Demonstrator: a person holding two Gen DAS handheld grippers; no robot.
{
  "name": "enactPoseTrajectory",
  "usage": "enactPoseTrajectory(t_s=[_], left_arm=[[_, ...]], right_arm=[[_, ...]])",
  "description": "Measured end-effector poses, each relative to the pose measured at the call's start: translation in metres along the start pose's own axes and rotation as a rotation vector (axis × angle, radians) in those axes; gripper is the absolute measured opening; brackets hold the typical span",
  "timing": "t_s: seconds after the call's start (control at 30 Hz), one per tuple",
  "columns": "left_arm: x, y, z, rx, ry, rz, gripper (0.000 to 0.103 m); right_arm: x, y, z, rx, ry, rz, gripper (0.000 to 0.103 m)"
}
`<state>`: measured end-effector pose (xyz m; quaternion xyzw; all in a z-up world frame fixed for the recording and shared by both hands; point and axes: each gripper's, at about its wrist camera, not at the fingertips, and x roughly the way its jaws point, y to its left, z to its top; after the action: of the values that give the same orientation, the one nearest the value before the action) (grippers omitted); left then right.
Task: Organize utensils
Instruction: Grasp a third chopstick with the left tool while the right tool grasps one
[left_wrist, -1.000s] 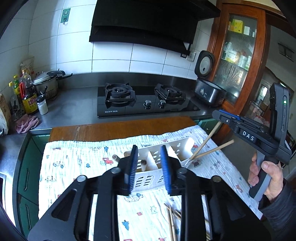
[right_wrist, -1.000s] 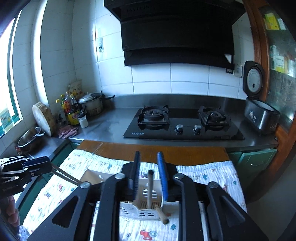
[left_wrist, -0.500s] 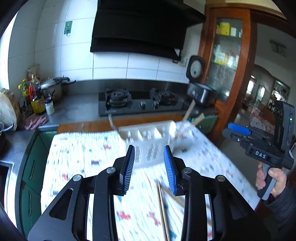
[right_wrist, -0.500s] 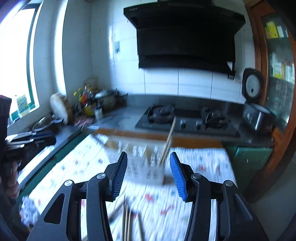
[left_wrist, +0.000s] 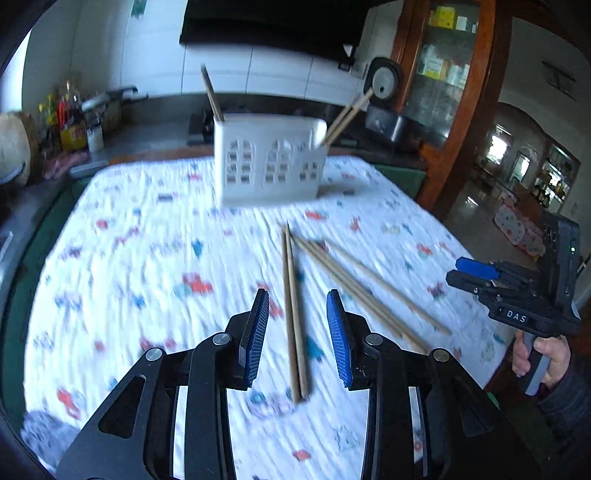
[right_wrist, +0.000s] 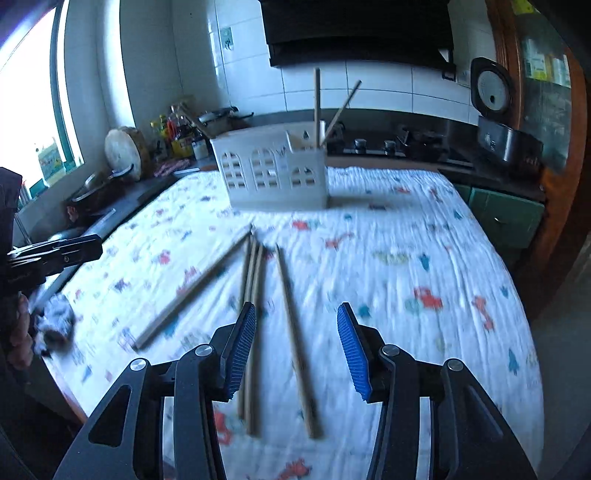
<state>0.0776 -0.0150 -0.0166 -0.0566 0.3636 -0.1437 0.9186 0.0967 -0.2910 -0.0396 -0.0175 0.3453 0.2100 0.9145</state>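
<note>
1. The white utensil holder (right_wrist: 275, 173) stands upright on the far part of the patterned cloth (right_wrist: 406, 258), with a few wooden chopsticks (right_wrist: 317, 107) sticking up out of its compartments
2. Loose chopsticks (right_wrist: 255, 295) lie flat on the cloth nearer the cameras, well apart from the holder — a close bunch, one more angled off to the left, and a single chopstick (right_wrist: 291, 325) to the right of the bunch
3. The right gripper (right_wrist: 297, 347) hangs above the cloth with its jaws parted after widening a moment ago; the single chopstick shows in the gap below, but the blue pads do not touch it
4. The left gripper (left_wrist: 297, 332) is likewise released — a pair of chopsticks (left_wrist: 293, 302) shows through its gap, unpinched
5. A stove and a rice cooker (right_wrist: 502, 122) sit on the counter behind
</note>
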Motion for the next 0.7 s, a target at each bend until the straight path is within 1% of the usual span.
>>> enactPoseTrajectory(t_s=[0.07,0.13,0.2,0.27,0.33,0.43,0.5,0.6,0.7], left_arm=[[0.009,0.001,-0.013,-0.017,0.031,0.0,0.032],[0.022,0.003,-0.024,-0.022,0.068,0.002,0.028],[0.032,0.004,-0.03,-0.027,0.098,0.002,0.024],[0.042,0.006,-0.035,-0.043,0.122,-0.001,0.023],[0.052,0.006,-0.039,-0.046,0.147,0.002,0.019],[0.064,0.007,-0.042,-0.051,0.17,0.005,0.016],[0.071,0.009,-0.044,-0.057,0.178,0.024,0.015],[0.073,0.014,-0.044,-0.085,0.176,0.005,0.014],[0.074,0.014,-0.043,-0.083,0.179,0.009,0.014]], right_arm=[[0.003,-0.001,-0.015,0.009,0.024,0.005,0.043],[0.006,-0.002,-0.026,0.014,0.038,0.001,0.041],[0.009,-0.003,-0.034,0.023,0.052,0.004,0.04],[0.01,-0.005,-0.038,0.028,0.057,-0.006,0.039],[0.013,-0.006,-0.04,0.04,0.064,0.0,0.037],[0.014,-0.007,-0.041,0.048,0.063,-0.004,0.037],[0.016,-0.006,-0.041,0.053,0.071,0.0,0.036],[0.018,-0.007,-0.042,0.054,0.075,-0.004,0.036],[0.02,-0.01,-0.042,0.064,0.082,-0.006,0.035]])
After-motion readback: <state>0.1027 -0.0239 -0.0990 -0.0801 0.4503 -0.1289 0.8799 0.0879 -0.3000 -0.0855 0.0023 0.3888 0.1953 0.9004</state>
